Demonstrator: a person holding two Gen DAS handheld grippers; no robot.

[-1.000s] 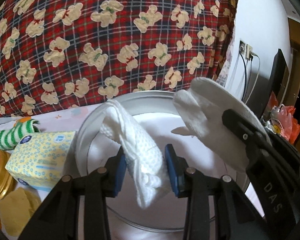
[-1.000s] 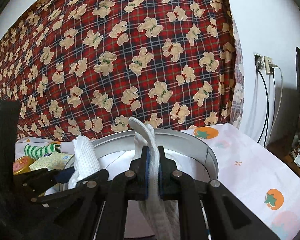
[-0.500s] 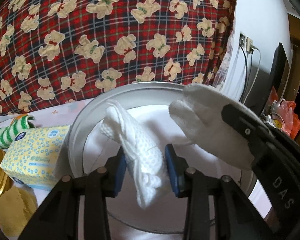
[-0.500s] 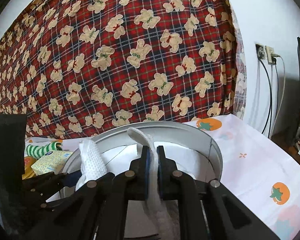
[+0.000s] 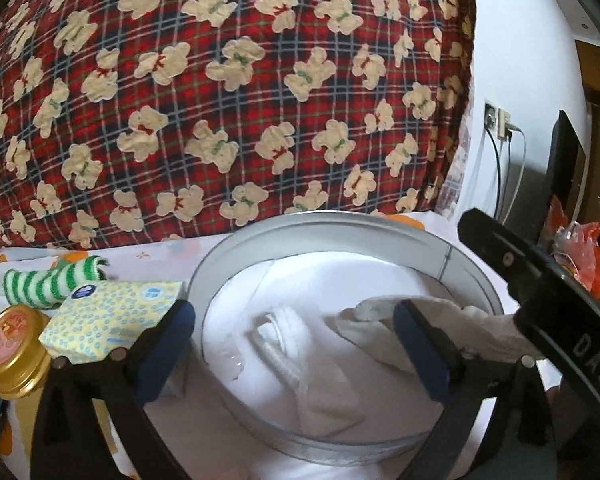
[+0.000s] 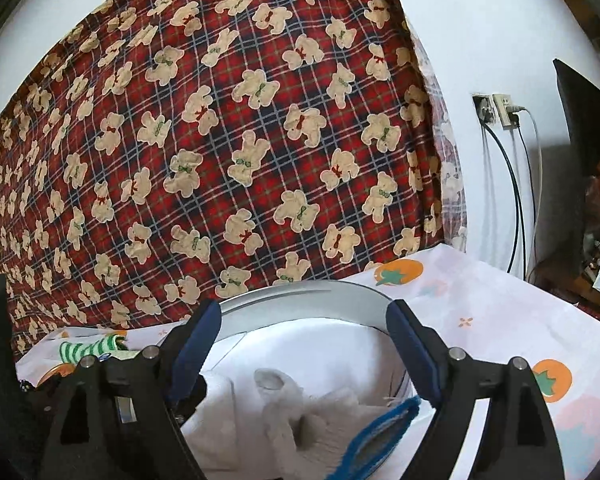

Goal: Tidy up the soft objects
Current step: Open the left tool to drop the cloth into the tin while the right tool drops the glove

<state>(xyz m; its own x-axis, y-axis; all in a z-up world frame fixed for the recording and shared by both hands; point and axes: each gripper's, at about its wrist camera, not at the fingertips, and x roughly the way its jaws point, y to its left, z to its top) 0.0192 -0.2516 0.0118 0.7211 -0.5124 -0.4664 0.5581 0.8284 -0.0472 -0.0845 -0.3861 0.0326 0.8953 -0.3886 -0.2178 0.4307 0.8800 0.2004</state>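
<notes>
Both wrists: tongs [image 5: 294,342] [image 6: 304,346] wide, empty.

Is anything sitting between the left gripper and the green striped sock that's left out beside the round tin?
Yes. The yellow tissue pack lies directly in front of the sock, between it and the open left gripper, whose left finger overlaps the pack. The gold-lidded jar sits beside the pack. Approaching from above should clear both.
</notes>
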